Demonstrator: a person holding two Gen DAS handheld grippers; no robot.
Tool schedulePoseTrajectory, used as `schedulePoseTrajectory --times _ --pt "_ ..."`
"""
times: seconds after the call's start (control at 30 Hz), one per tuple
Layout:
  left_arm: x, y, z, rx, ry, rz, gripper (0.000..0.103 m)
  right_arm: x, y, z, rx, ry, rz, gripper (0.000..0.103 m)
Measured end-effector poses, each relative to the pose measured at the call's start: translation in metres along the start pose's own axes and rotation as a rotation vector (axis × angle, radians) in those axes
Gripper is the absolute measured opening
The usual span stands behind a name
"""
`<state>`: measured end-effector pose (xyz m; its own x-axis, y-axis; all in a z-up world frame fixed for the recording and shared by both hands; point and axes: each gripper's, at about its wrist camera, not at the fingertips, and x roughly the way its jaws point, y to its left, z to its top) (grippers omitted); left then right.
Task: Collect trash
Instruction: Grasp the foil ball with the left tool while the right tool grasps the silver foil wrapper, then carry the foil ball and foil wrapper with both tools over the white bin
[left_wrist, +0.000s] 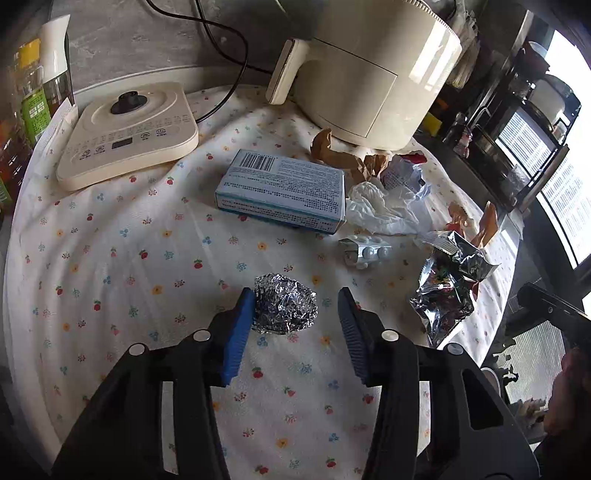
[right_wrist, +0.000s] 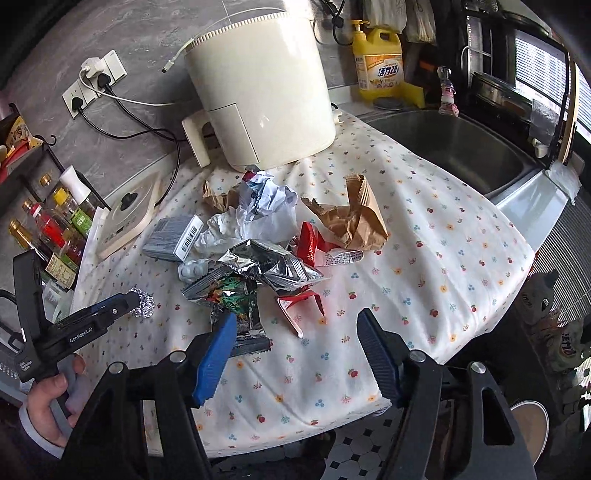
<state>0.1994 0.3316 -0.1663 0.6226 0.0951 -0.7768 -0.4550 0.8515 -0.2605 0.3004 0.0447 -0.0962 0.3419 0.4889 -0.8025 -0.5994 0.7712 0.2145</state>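
Observation:
A crumpled foil ball (left_wrist: 285, 309) lies on the flowered cloth between the tips of my open left gripper (left_wrist: 295, 301), against the left pad. It also shows in the right wrist view (right_wrist: 144, 302) at the left gripper's tip. Other trash lies beyond: a blue-grey box (left_wrist: 282, 190), a pill blister (left_wrist: 364, 251), white plastic (left_wrist: 384, 206), brown paper (right_wrist: 351, 218), a silver snack bag (right_wrist: 258, 269) and red wrappers (right_wrist: 310, 243). My right gripper (right_wrist: 295, 325) is open and empty, near the snack bag.
A cream air fryer (right_wrist: 258, 92) and a cream cooker base (left_wrist: 129, 133) stand at the back. Bottles (right_wrist: 55, 229) line the left side. A steel sink (right_wrist: 454, 147) lies to the right. The table's front edge (right_wrist: 295, 432) drops to a tiled floor.

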Motion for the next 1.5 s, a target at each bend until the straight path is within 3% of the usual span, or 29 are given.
schedulePoseTrajectory --times 0.03,0.13,0.23,0.27,0.4,0.63,0.83,1.2,1.5 --pt "0.000 0.003 0.002 -0.006 0.000 -0.011 0.033 0.007 0.003 0.004 -0.009 0.010 -0.004 0.067" --pt "0.000 0.010 0.006 -0.029 0.005 -0.046 0.031 0.030 0.006 0.014 -0.032 0.050 -0.022 0.060" --pt "-0.003 0.013 0.009 -0.029 -0.007 -0.045 0.031 0.047 0.006 0.022 -0.030 0.081 -0.022 0.037" --pt "-0.004 0.014 0.010 -0.032 -0.013 -0.048 0.031 0.049 0.007 0.024 -0.029 0.084 -0.020 0.024" --pt "-0.017 0.014 0.017 -0.040 -0.048 -0.056 0.031 0.040 0.010 0.034 -0.041 0.048 -0.008 0.018" --pt "-0.044 -0.015 0.028 0.008 -0.124 -0.064 0.031 0.000 0.007 0.044 -0.047 -0.045 0.023 0.017" --pt "-0.066 -0.063 0.023 0.052 -0.173 -0.072 0.032 -0.063 -0.016 0.035 -0.049 -0.157 0.038 0.017" --pt "-0.084 -0.198 -0.020 0.187 -0.161 -0.168 0.032 -0.171 -0.130 -0.028 0.062 -0.234 -0.038 0.017" --pt "-0.079 -0.304 -0.075 0.303 -0.079 -0.252 0.032 -0.211 -0.233 -0.103 0.210 -0.210 -0.121 0.019"
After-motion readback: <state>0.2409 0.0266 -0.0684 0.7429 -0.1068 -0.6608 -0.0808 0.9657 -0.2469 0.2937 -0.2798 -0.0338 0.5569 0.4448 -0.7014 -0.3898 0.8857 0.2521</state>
